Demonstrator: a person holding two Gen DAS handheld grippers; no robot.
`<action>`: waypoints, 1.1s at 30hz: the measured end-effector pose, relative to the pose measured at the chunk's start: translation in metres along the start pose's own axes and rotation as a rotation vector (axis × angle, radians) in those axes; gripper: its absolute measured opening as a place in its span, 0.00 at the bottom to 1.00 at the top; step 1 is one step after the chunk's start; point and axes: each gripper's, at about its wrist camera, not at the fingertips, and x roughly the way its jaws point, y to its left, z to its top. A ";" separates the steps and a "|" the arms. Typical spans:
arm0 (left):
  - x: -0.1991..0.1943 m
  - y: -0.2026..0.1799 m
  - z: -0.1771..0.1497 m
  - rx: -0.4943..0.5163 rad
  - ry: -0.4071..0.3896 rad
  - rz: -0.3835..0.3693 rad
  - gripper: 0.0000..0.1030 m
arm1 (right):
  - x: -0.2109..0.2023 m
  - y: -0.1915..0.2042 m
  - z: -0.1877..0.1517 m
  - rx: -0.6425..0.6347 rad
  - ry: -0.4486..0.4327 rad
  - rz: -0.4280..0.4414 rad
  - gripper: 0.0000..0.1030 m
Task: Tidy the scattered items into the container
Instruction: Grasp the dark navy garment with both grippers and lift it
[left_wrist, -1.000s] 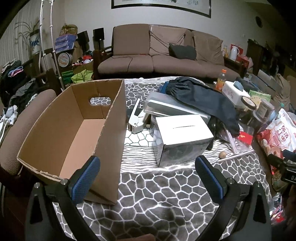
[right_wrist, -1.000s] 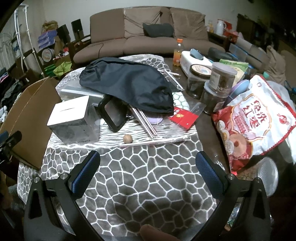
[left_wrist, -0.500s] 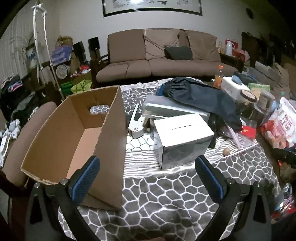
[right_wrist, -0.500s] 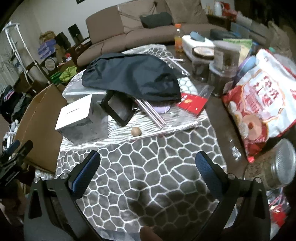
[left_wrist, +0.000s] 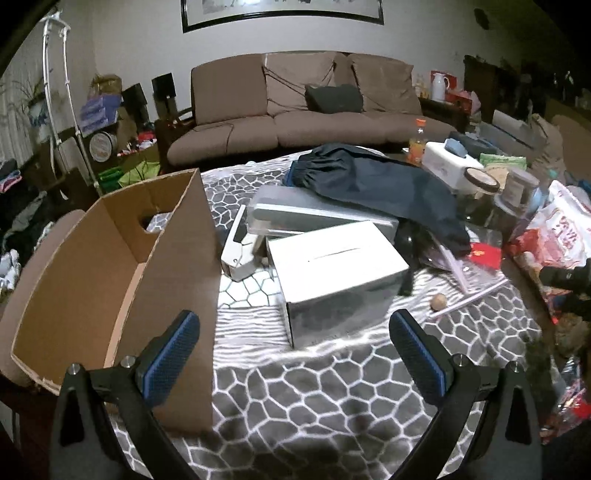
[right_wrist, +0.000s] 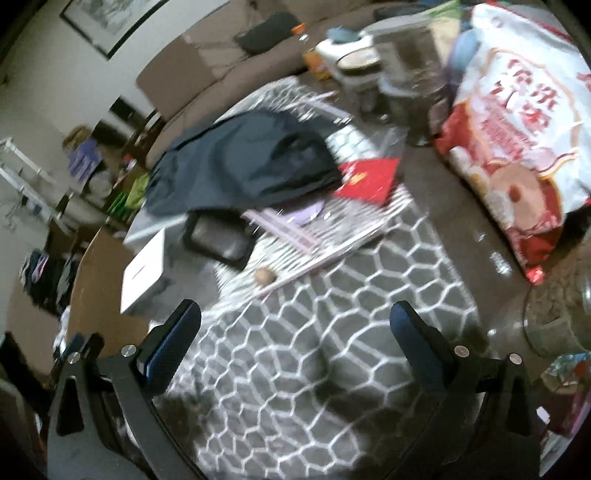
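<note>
Both the left gripper (left_wrist: 293, 349) and right gripper (right_wrist: 295, 339) hang spread wide and empty; cardboard box (left_wrist: 110, 266) at 10 o'clock of the white box (left_wrist: 336, 266).

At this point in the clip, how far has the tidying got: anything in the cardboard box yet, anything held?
Barely started. The visible inside of the open brown cardboard box holds nothing. Both the left tongs and the right tongs are open, holding nothing. Still out on the patterned cloth: the white rectangular box, dark navy garment, red envelope, small round brown nut and white metal tool.
</note>
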 end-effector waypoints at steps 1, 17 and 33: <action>0.002 0.000 0.001 -0.002 -0.002 0.001 1.00 | 0.001 -0.001 0.003 0.005 -0.010 -0.012 0.98; 0.042 -0.005 0.045 -0.110 -0.034 -0.058 1.00 | 0.048 -0.015 0.041 0.230 -0.032 0.078 0.90; 0.121 -0.022 0.138 0.095 0.027 -0.001 1.00 | 0.113 0.006 0.129 0.027 -0.036 -0.043 0.90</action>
